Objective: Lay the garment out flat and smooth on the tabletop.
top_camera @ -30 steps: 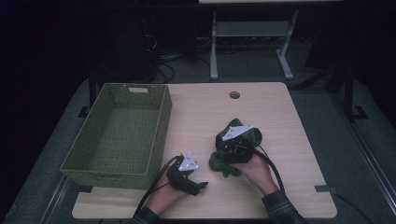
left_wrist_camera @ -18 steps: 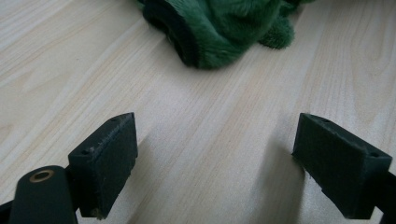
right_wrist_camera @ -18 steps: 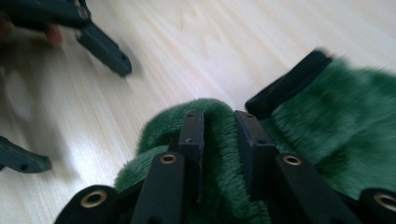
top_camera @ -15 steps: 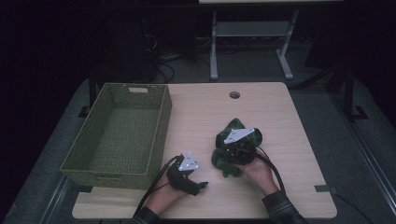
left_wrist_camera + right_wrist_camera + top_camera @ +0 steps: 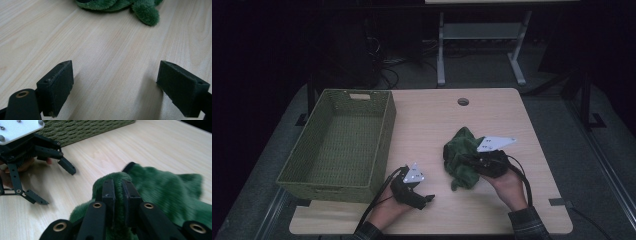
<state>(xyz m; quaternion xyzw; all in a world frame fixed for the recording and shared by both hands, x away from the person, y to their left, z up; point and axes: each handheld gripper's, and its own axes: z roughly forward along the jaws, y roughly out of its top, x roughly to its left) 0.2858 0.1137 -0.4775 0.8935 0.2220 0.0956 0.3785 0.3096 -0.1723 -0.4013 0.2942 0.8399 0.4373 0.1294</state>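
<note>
Clearly, the right gripper [image 5: 118, 195] had a fold of the green plush toy [image 5: 460, 157] pinched between its pads; its jaws had just been closing, and in the right gripper view they stood nearly together with a ridge of green fur bunched up over their tips. Rest of the toy spread to the right of the jaws in that view, lying on the table [image 5: 432, 120]. From the high view, the toy sat on the right half of the tabletop, crumpled, with the right gripper [image 5: 477, 162] coming at it from the right side and the person's right hand [image 5: 507, 185] behind it. Grey three-cornered plate on top of that gripper, pointing right.

Left gripper [image 5: 115, 87] released: jaws spread wide, bare wood between them, nothing touching either pad. It rested low at the near edge of the table, just beside the front right corner of the woven basket [image 5: 337, 145]. A limb of the toy [image 5: 146, 13] showed farther off in the left gripper view, well apart from the pads.

Basket stood on the left half of the table, green weave, a handle slot in its far wall. Toy and basket apart, open wood between them. Left gripper also visible in the right gripper view [image 5: 56, 183], jaws splayed, basket wall [image 5: 82, 130] behind it.
</note>
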